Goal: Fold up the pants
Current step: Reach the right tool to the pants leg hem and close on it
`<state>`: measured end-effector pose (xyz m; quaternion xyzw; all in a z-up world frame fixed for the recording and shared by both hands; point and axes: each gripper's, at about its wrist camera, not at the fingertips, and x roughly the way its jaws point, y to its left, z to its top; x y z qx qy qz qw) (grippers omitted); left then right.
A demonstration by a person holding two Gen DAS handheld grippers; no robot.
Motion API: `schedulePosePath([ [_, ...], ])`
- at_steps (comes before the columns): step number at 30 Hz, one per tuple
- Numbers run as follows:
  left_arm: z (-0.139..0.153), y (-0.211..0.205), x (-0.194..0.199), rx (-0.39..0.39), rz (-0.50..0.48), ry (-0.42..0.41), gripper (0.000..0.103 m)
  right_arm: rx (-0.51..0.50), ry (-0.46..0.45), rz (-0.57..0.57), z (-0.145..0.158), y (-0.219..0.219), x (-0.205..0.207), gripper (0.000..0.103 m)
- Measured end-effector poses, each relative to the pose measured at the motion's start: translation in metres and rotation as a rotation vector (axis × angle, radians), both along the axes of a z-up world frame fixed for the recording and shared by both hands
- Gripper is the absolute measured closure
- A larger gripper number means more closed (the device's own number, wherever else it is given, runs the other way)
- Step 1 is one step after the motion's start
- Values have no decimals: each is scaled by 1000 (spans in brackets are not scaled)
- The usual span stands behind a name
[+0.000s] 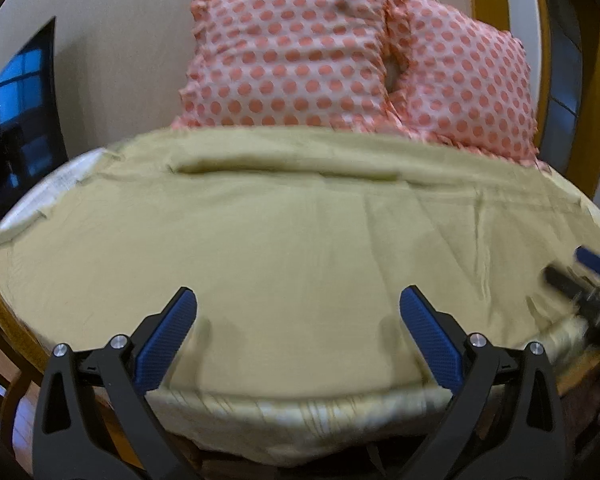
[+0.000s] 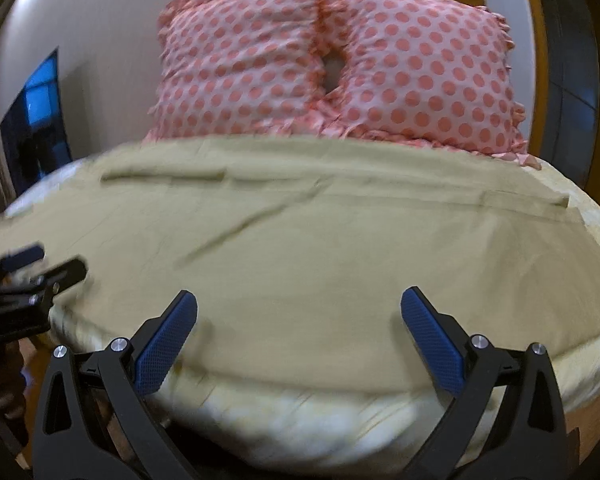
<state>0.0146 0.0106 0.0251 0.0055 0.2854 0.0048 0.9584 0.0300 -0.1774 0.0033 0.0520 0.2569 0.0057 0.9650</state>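
Khaki-yellow pants lie spread flat across the bed, covering most of it; they also fill the right wrist view. My left gripper is open and empty, hovering over the near edge of the cloth. My right gripper is open and empty above the near edge too. The right gripper shows blurred at the right edge of the left wrist view. The left gripper shows at the left edge of the right wrist view.
Two pink polka-dot pillows lean against the wall at the head of the bed. A dark TV screen stands at the left. The pale mattress side and wooden bed frame show below.
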Motion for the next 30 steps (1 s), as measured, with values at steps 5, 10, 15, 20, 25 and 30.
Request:
schedulePosePath([
  [5,35,6,29,22,59,-82,2,30,-8,-190,62,-94,83,1],
  [10,53,14,73,8,86,-87,2,88,187,-511,60,-209,205,3],
  [15,50,25,99,-34,91,-69,2,282,403,-702,13,-292,287,32],
  [20,36,34,113,-105,48,-8,2,285,464,-811,-13,-312,320,40],
  [25,27,36,118,-142,15,41,2,90,494,-821,-24,-297,347,47],
  [30,23,42,118,-185,16,53,2,180,395,-684,-32,-297,308,92],
])
